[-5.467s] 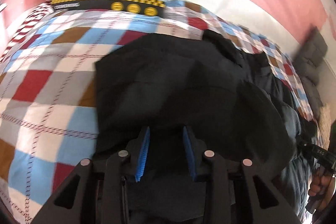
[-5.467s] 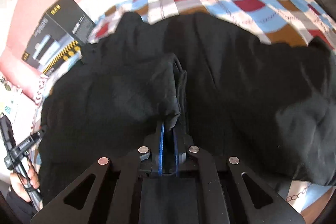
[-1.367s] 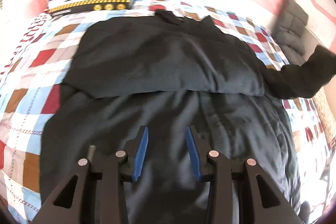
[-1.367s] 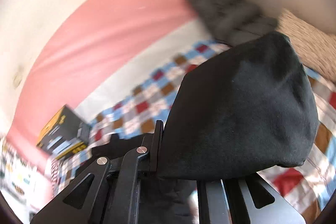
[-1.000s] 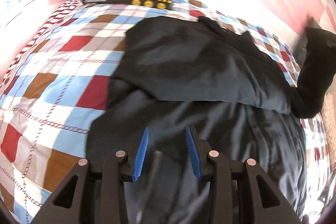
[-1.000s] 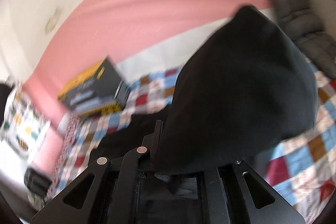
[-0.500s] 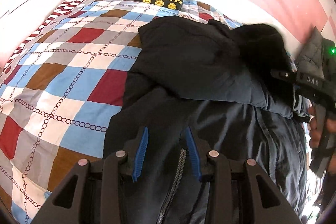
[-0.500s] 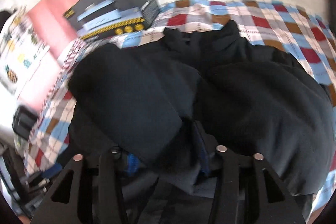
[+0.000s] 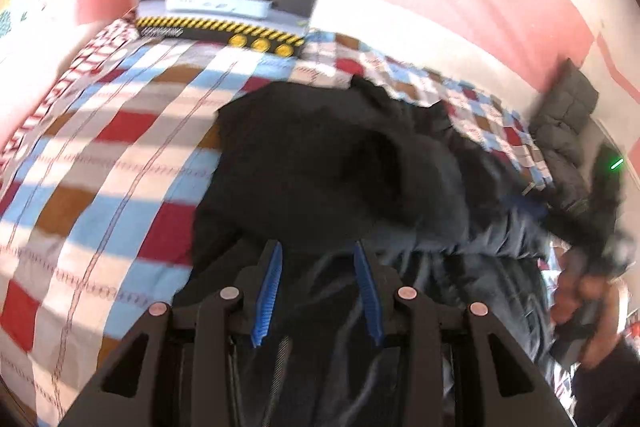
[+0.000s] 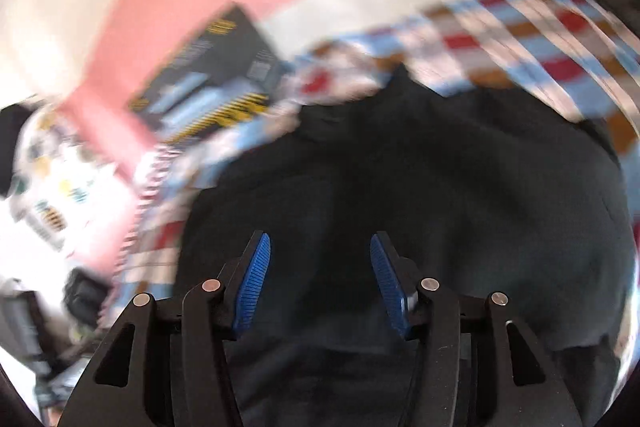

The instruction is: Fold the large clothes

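A large dark jacket (image 9: 332, 167) lies on the checked bedspread (image 9: 100, 155), with a sleeve folded across its upper part. My left gripper (image 9: 317, 251) hovers over the jacket's lower front, its blue pads apart and nothing pinched. In the right wrist view the jacket (image 10: 460, 195) fills the middle. My right gripper (image 10: 319, 243) hangs just above it with its jaws opening and no cloth between the pads. The left wrist view shows the right gripper (image 9: 600, 219) blurred at the right edge, held by a hand (image 9: 576, 291).
A black appliance box (image 9: 228, 7) stands at the far end of the bed against the pink wall, and is also in the right wrist view (image 10: 212, 79). A grey quilted cushion (image 9: 568, 115) leans at the far right. Bare bedspread (image 10: 540, 39) lies beyond the jacket.
My right gripper carried the sleeve over the jacket, came down, opened and let it go. My left gripper stayed open and rose a little.
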### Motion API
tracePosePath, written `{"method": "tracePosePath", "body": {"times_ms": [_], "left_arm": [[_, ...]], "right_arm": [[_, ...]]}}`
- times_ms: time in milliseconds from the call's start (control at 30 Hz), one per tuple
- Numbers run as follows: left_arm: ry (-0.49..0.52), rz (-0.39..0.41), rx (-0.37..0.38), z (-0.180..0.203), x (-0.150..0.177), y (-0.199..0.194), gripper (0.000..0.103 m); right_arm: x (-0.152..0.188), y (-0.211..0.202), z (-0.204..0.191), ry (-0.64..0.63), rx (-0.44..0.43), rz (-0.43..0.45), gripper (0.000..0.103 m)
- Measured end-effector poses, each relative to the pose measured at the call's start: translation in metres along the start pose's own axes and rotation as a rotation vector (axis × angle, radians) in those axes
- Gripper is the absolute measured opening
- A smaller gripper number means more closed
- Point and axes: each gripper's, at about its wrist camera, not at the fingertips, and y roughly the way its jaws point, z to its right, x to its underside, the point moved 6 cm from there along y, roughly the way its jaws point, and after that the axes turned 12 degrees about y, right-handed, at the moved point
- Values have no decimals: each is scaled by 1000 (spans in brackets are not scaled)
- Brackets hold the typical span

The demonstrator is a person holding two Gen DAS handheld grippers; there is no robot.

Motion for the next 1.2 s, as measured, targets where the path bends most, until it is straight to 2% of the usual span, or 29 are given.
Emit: {"method": "tracePosePath", "body": {"times_ms": [67,133,233,300,367,433,500,567,633,667,767,900,1000,1067,1133,1200], "left_arm": [[35,20,20,17,-18,6,40],[60,32,55,35,-34,15,40],[110,36,93,63,-53,34,40],[143,30,107,78,-61,53,40],[164,5,96,85,-62,74,40],[185,-35,59,86,-56,100,40],[201,-93,21,82,-44,126,42],[180,-104,31,76,-35,141,43],[171,-86,36,75,-33,144,43],[180,-83,26,76,-33,144,43],[215,-83,4,79,-34,145,43],[191,-86,18,71,-37,144,43],[180,-87,-7,65,-36,139,44],[157,-97,-22,60,-35,134,44],[140,-101,-36,53,-33,122,43],[142,-84,-42,48,-29,106,43]], "right_arm": [[11,22,12,0,38,-63,53],[25,37,7,-45,25,-143,53],[24,23,-4,-78,-51,-136,53],[9,4,4,-47,-78,-77,53],[-14,-18,27,-19,-36,22,53],[-37,-36,66,30,59,113,53],[-48,-37,105,80,153,129,41],[-51,-27,141,115,237,102,26],[-49,-16,163,136,260,71,15],[-48,-12,165,118,267,67,14],[-50,-12,158,69,294,77,14],[-67,-35,156,72,245,149,15],[-70,-26,155,56,251,104,17],[-66,-5,159,32,293,13,17],[-65,-15,153,27,305,40,17],[-59,-36,139,11,261,87,17]]}}
